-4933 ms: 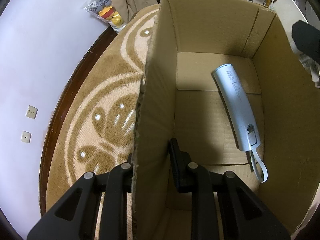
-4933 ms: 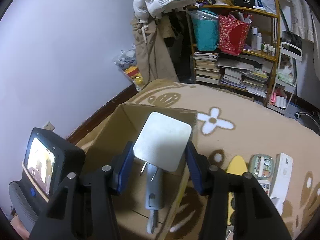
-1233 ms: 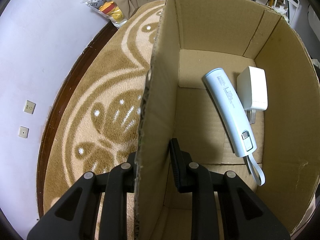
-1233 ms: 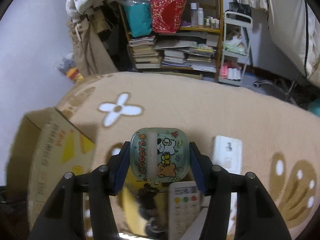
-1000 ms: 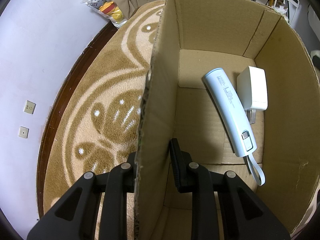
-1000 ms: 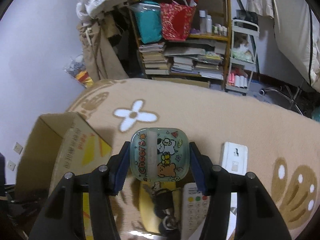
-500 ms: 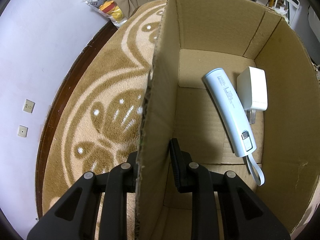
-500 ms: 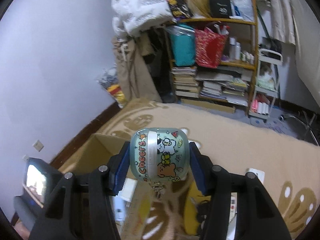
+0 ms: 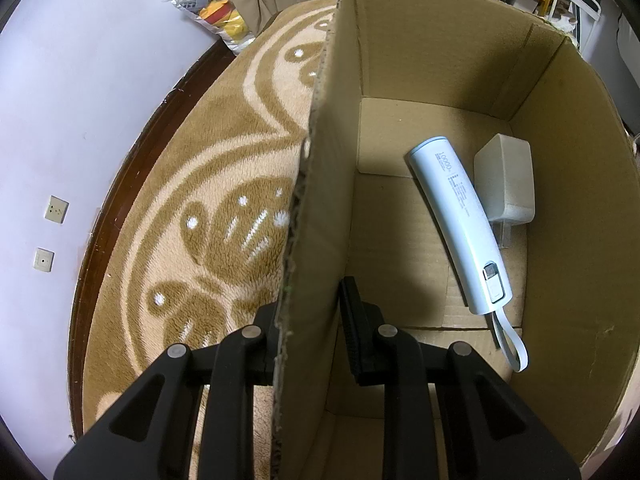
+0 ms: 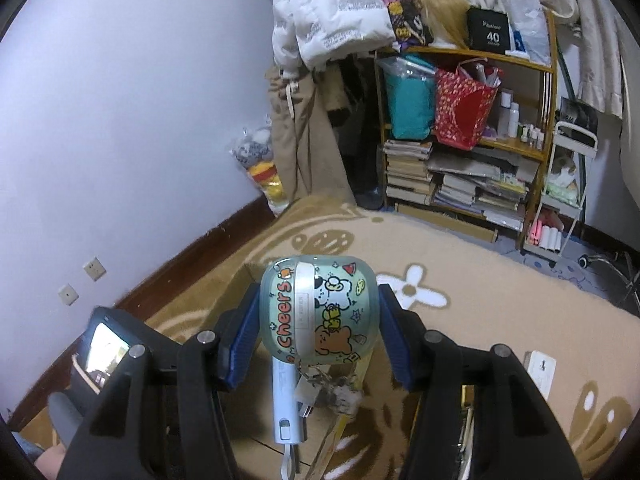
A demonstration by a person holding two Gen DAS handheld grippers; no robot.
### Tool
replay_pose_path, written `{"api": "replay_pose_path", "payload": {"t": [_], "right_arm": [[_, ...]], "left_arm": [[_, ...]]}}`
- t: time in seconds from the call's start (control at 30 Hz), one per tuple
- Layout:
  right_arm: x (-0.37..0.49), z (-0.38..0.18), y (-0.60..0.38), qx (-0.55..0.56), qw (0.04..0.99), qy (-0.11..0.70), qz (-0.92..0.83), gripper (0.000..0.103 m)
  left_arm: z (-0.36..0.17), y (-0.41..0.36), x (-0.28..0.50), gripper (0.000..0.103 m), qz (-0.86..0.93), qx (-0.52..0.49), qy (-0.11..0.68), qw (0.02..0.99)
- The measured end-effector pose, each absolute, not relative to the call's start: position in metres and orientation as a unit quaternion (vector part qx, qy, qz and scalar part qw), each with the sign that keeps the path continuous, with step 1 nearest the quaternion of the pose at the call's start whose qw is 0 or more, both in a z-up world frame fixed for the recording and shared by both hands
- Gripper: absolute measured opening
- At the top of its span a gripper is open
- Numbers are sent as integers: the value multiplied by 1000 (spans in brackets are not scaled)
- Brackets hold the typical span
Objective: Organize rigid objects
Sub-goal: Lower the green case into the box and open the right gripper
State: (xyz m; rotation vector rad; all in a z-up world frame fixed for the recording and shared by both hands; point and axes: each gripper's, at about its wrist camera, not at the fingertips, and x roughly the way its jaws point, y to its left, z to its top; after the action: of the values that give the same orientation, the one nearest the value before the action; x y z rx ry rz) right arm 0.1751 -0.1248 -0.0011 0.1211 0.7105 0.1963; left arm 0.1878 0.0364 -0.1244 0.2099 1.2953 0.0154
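My left gripper (image 9: pixel 308 316) is shut on the left wall of an open cardboard box (image 9: pixel 320 184), one finger outside and one inside. On the box floor lie a pale blue power bank (image 9: pixel 460 220) with a strap and a white charger plug (image 9: pixel 506 176) beside it. My right gripper (image 10: pixel 318 312) is shut on a greenish translucent case printed with cartoon animals and "Cheers" (image 10: pixel 318 308); a small keychain tuft dangles under it. The case hangs above the box, whose power bank (image 10: pixel 285 404) shows directly below it.
The box stands on a tan patterned rug (image 9: pixel 224 200) near a lilac wall (image 9: pixel 60 100) with dark skirting. A white flat device (image 10: pixel 541 372) lies on the rug at the right. A cluttered bookshelf (image 10: pixel 468 160) and hanging coats (image 10: pixel 320 80) stand behind. The left gripper's screen (image 10: pixel 102 354) is at lower left.
My right gripper has carried the cartoon case from over the rug items leftward to above the box. The left gripper still clamps the box wall, unmoved.
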Motion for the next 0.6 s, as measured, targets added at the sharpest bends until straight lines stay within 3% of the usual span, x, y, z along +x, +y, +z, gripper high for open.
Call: {"api": "replay_pose_path", "payload": {"t": [0.3, 0.6], "right_arm": [[185, -38, -120, 72, 914, 388, 96, 60], [187, -38, -116, 83, 912, 388, 107, 60]], "left_arm": [[-124, 36, 189, 22, 7, 96, 603, 792], [-124, 38, 189, 22, 6, 91, 604, 792]]}}
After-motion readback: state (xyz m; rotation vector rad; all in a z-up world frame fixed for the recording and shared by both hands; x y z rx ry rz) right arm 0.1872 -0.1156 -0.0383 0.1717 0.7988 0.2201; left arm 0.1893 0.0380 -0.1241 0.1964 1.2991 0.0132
